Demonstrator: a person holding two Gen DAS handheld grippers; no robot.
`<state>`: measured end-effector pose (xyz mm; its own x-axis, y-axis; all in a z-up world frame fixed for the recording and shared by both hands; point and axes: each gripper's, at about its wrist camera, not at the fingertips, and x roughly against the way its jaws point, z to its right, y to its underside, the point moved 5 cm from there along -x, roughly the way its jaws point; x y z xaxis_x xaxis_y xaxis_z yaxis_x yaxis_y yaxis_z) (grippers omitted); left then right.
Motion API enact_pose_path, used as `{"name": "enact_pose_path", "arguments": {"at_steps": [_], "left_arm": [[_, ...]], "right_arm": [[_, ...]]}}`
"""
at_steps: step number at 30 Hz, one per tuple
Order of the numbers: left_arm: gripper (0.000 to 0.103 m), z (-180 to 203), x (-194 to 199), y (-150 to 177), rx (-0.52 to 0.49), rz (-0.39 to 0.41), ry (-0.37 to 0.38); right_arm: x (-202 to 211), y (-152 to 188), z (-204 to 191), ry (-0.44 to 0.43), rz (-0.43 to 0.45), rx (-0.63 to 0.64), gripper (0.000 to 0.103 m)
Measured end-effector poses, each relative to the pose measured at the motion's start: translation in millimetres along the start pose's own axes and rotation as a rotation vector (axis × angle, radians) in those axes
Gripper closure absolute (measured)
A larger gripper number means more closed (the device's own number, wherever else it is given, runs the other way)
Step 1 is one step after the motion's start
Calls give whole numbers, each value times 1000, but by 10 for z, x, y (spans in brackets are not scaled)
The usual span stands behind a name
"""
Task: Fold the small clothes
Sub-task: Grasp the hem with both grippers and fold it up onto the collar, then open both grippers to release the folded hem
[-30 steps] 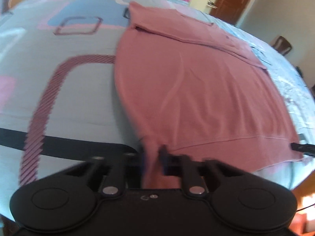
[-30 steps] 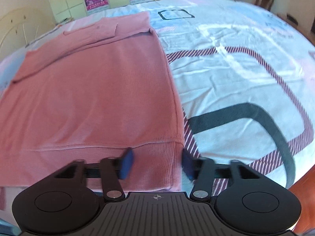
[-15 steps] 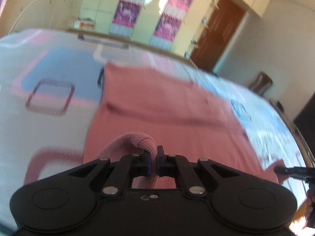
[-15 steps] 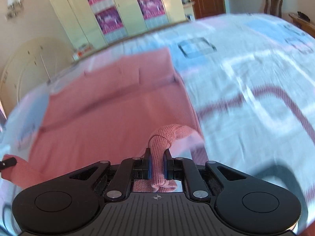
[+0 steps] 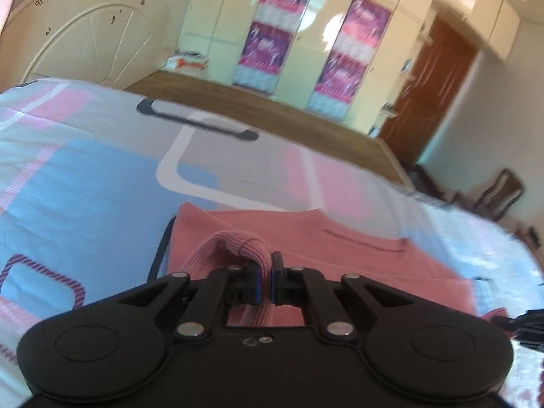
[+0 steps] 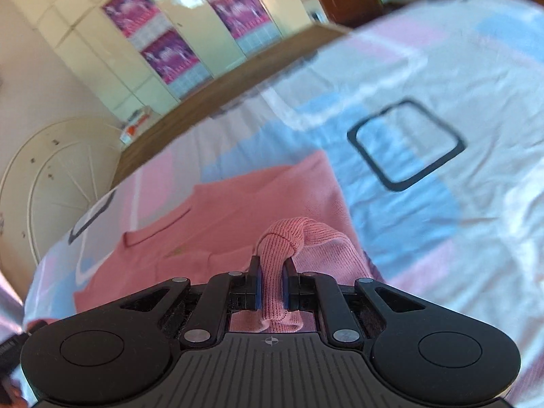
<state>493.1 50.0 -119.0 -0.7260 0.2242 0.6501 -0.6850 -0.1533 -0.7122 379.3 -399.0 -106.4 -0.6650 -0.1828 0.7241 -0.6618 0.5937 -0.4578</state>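
The left gripper (image 5: 265, 280) is clamped on a bunched ribbed edge of the pink knitted garment (image 5: 340, 248), its blue-lined pads pressed together with only a thin fold of cloth between them; the pinched fabric arches up in a loop just ahead of the fingertips. The right gripper (image 6: 272, 284) is likewise clamped on another bunch of the same garment's ribbed edge (image 6: 282, 238); its jaws have just closed onto it, and a thick roll of knit fills the narrow gap between the pads and bulges above them. Beyond each grip, the rest of the pink garment lies spread on the bed, its far edge with a folded-over flap towards the bed's far side. In the left wrist view the tip of the right gripper shows dark at the right edge, near a pink corner. The bed carries a bedsheet (image 5: 85, 187) in pale blue, pink and white with dark rounded-rectangle outlines. Past the bed runs a brown wooden frame edge (image 5: 289, 115), then a cream wardrobe (image 5: 217, 17) whose doors bear purple-and-pink posters (image 5: 272, 23). A cream arched headboard (image 5: 91, 40) leans at the left, and a dark brown door (image 5: 438, 85) stands at the right
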Motion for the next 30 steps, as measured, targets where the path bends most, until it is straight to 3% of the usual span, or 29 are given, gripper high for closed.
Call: {"name": "enact_pose_path", "arguments": {"at_steps": [2,5,6,7,8,9,11,14,21,24,25,26,30], "left_arm": [[97,-11,-205,3,-30,-33,-37],[84,-71,-373,45,-68,-66,-79],[71,-100,-385,41,-68,-68,-89],[42,-152,-365,41,-63,-65,-96],[29,-191,-333,28,-55,-54,-101],[26,-236,-263,9,-48,-24,-97],[26,-283,-209,-35,-58,-21,-59],[26,-292,-203,-35,-103,-49,-21],[26,-148,-624,-3,-193,-95,-17],[29,-127,-805,3,-212,-114,-19],[34,-115,-851,16,-223,-126,-9],[39,-106,-881,30,-234,-137,-2],[71,-154,-900,59,-255,-144,4]], "right_arm": [[-165,-93,63,0,-12,-29,90],[-238,-193,128,18,4,-14,73],[-230,-220,131,30,18,8,68],[-221,-247,114,30,31,34,65],[-208,-282,99,27,43,58,61],[-177,-304,80,24,56,82,59],[-119,-344,52,14,83,143,53],[-133,-340,9,-12,89,210,35],[-425,-224,-25,-12,40,315,34],[-528,-189,-54,-6,27,384,34],[-569,-189,-52,-2,22,398,34],[-610,-190,-50,3,14,411,35],[-734,-165,-74,0,-28,483,74]]}}
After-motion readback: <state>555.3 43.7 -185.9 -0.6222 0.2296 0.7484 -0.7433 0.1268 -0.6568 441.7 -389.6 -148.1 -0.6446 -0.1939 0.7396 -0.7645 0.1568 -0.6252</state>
